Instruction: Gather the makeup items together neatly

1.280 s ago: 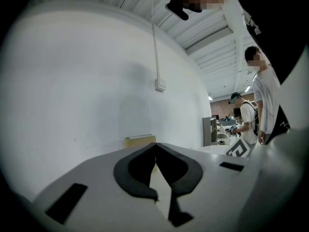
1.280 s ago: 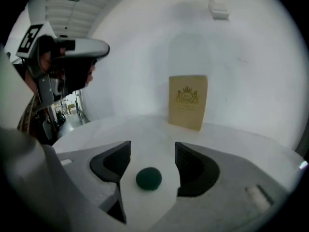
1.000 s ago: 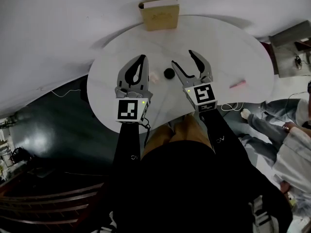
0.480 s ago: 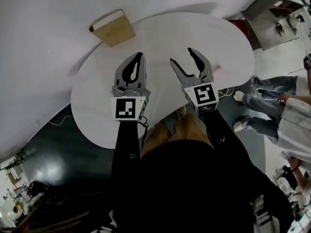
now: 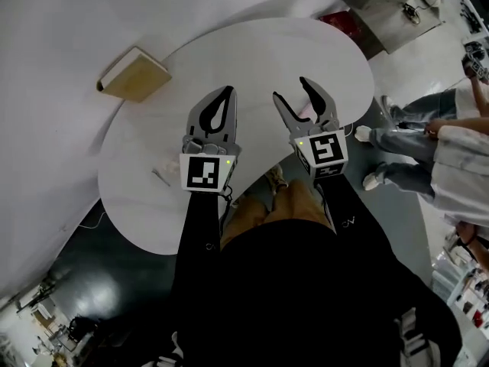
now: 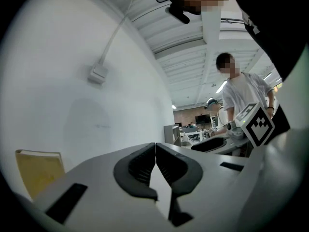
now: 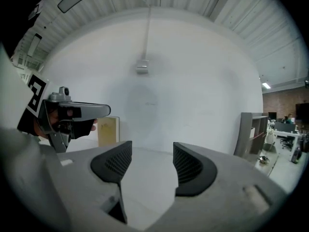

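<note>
While both grippers hover over the round white table (image 5: 252, 52) | left gripper (image 5: 227, 90): jaws together, empty | right gripper (image 5: 289, 87): jaws apart, just narrowing slightly, nothing between | pink makeup item (image 5: 306, 114) beneath right gripper; small pale makeup item (image 5: 166, 165) well apart at table's left | tan book (image 5: 136, 75) at far rim

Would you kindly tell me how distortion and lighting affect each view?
Head view: fisheye curves the white table, glare on the dark floor. Left gripper view: black vignette at the edges, left gripper sharp. Right gripper view: round vignette, evenly lit wall.

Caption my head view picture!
Left tool shut, right tool open but just closed slightly, both empty over a white table, book nearby.
</note>
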Available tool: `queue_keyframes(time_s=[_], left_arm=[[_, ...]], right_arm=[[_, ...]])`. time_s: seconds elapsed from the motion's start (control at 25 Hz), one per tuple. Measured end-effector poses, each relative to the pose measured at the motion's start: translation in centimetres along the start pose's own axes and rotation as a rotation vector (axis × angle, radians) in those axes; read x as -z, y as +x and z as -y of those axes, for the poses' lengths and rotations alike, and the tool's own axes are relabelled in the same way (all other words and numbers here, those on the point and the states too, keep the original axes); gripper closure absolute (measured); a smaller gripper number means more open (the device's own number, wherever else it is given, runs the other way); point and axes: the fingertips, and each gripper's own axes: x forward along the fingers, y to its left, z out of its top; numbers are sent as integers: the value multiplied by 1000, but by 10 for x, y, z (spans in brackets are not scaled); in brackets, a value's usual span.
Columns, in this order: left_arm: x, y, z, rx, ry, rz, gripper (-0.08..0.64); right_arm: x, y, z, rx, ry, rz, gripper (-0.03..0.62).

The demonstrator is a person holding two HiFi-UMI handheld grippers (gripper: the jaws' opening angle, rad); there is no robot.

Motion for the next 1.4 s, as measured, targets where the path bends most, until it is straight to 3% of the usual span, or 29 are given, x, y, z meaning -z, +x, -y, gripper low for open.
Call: queue_keyframes(time_s=[0.24,0.52,0.76,0.92,1.16,1.4], left_arm=[[9,20,16,50,-2,-17,551],[11,23,27,72,-7,-36,551],[15,30,29,76,-15,-49,551],[11,30,37,85,-18,-64,551],[24,38,31,92,-13,-74,551],[20,34,28,83,-22,-71,551]], right_arm=[[26,-10,32,91,45,-58,324],[121,-14,40,151,199,-318,324],[183,-6,47,180,263,-461,324],[205,-10,51,200,316,-523,324],[229,0,53,219,275,-582,327],[226,-4,49,195,230,-596,342]])
